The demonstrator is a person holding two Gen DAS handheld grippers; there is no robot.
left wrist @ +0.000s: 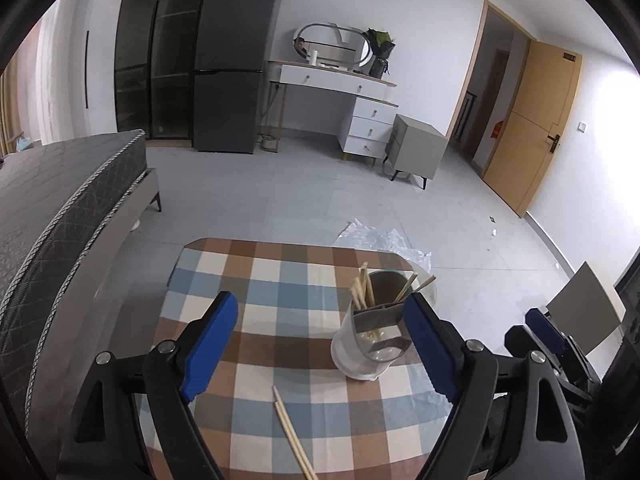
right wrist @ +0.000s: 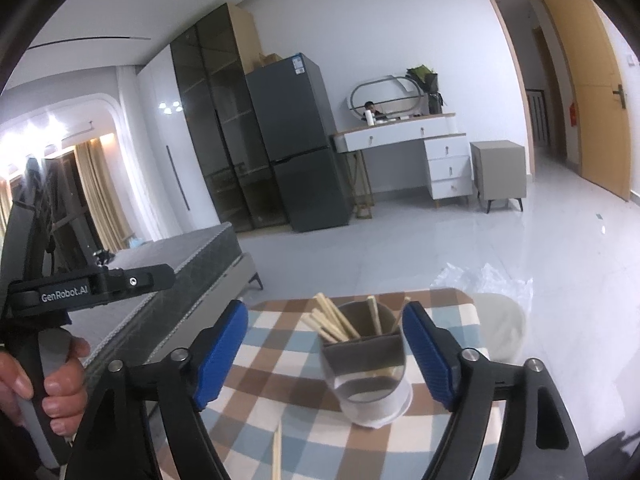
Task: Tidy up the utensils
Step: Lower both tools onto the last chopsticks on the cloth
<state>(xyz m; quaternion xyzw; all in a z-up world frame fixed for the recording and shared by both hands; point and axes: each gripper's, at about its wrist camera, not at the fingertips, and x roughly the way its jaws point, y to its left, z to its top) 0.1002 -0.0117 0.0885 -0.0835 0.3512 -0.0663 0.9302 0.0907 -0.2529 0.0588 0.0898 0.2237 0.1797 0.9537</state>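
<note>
Bedroom; left gripper's (right wrist: 92,284) arm reads "GenRobot.AI".

Both wrist views overlook checkered table (left wrist: 280,280)

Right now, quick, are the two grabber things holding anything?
Left gripper: jaws open, holding nothing.
Right gripper: jaws open, holding nothing; the utensil holder stands beyond them.

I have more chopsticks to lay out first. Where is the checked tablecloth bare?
Bare: the wide stretch left of the holder, out to the cloth's far edge. Crowded: near edge, where loose chopsticks lie.
</note>
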